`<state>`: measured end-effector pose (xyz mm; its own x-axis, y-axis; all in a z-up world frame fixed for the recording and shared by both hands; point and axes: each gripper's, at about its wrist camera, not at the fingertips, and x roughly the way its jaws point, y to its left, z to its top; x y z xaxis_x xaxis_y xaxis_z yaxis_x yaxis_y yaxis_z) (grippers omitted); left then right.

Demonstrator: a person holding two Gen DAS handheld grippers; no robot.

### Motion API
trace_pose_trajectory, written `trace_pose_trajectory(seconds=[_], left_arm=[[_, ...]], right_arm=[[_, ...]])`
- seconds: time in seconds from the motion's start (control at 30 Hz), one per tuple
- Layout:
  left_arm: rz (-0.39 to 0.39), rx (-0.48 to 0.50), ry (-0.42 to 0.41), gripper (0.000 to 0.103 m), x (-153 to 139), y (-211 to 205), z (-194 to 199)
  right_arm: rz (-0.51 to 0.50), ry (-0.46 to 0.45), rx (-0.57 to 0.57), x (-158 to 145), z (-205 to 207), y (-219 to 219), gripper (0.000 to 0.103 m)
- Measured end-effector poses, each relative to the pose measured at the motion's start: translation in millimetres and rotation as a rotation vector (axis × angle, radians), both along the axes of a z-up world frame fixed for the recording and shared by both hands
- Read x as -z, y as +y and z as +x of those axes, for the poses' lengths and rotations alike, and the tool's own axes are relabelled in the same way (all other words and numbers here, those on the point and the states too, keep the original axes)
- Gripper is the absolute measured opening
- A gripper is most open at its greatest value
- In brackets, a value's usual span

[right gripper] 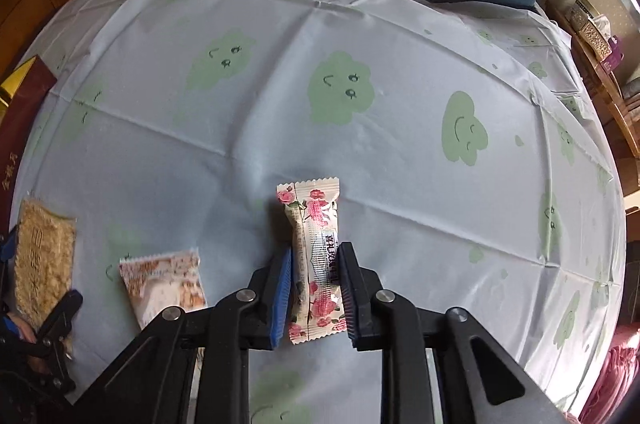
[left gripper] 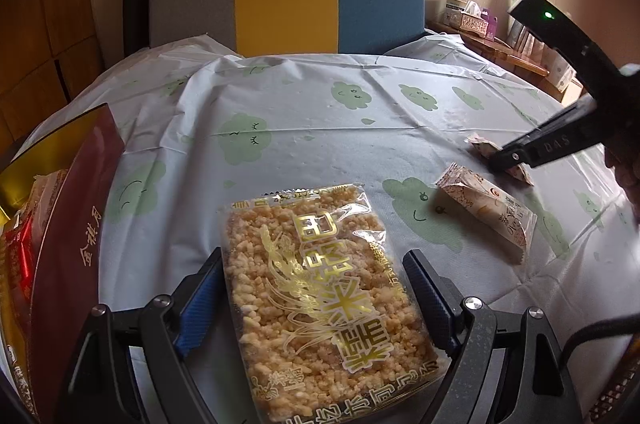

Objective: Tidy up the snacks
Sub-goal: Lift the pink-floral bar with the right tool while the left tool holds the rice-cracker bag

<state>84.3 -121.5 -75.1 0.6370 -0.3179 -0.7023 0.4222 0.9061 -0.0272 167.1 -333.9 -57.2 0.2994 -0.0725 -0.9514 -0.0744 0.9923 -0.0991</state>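
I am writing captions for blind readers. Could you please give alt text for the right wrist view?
The right gripper is shut on a rose-printed snack packet lying on a white tablecloth with green clouds. To its left lie a pale wrapped snack and a rice cracker pack between the left gripper's fingers.

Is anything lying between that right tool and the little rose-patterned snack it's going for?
No, nothing visible. The right tool already has its fingers on either side of the rose-patterned snack, pressing against the wrapper on the tablecloth.
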Motion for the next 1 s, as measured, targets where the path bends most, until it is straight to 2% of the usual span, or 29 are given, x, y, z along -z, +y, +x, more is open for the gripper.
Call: trace_pose_trajectory(seconds=[0.13, 0.3, 0.6, 0.8, 0.87, 1.0], left_arm=[[0.004, -0.002, -0.004, 0.086, 0, 0, -1], [0.017, -0.009, -0.005, 0.084, -1, -2, -3], [0.045, -0.049, 0.025, 0.08, -7, -4, -2], [0.041, -0.033, 0.031, 0.076, -8, -3, -7], [0.027, -0.034, 0.051, 0.075, -9, -1, -5], [-0.05, -0.029, 0.117, 0.075, -14, 9, -1]], right_arm=[[0.023, 0.032, 0.045, 1, -32, -7, 0.025], [0.067, -0.018, 0.086, 4, -51, -16, 0.026], [-0.001, -0.031, 0.021, 5, -54, -4, 0.026], [-0.048, -0.04, -0.013, 6, -59, 11, 0.026], [-0.037, -0.037, -0.008, 5, -60, 10, 0.026], [-0.028, -0.035, -0.006, 5, -62, 13, 0.026]])
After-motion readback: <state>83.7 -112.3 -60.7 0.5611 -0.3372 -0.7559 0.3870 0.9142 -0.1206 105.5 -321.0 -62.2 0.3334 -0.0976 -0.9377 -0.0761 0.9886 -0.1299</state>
